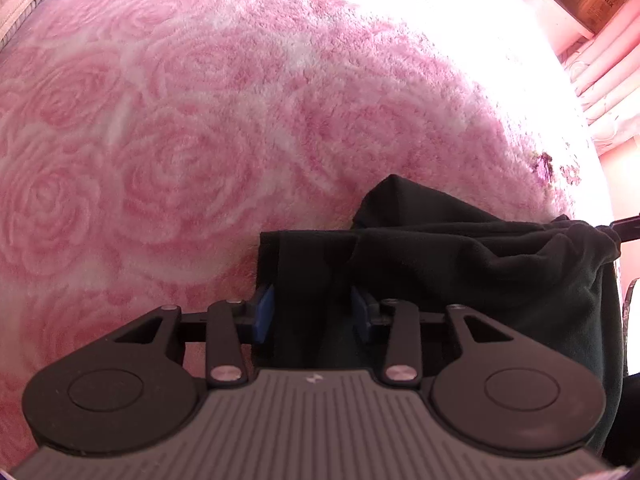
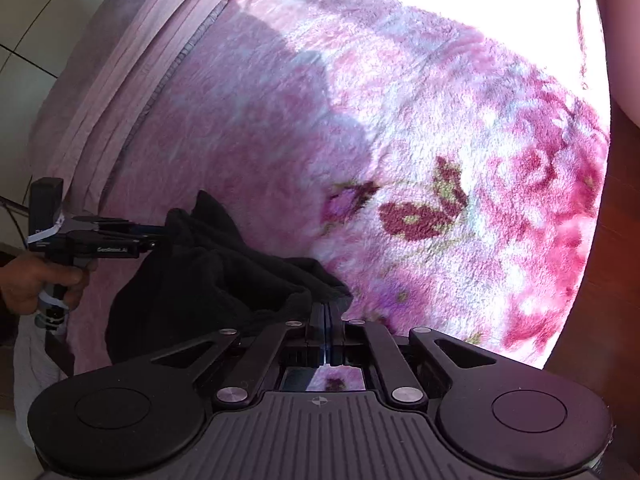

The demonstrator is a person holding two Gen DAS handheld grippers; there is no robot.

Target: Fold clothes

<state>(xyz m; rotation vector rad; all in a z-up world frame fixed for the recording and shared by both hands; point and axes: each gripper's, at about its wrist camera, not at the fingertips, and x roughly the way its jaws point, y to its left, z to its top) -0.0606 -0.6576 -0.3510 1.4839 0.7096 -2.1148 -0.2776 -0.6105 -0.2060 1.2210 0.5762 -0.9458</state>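
Mid-fold, by the look of it: black garment held up off the bed, slung between both grippers above the pink rose blanket.

Left gripper: blue pads set fairly wide apart w/ a thick band of black cloth running between them. Gripped or merely draped through? Cannot tell from this view.

Right gripper: jaws pinched nearly together on a corner/edge of the garment, cloth bunched just at the tips.

Seen from the right wrist cam, left gripper at the far side of the bundle, person's hand round its handle.

Garment sagging in a loose pouch betw. the two, not flat yet.

Next move, prob.: pull apart to tension the edge, then lower onto the blanket & lay one half over the other. Needs even height on both sides, else lopsided crease.
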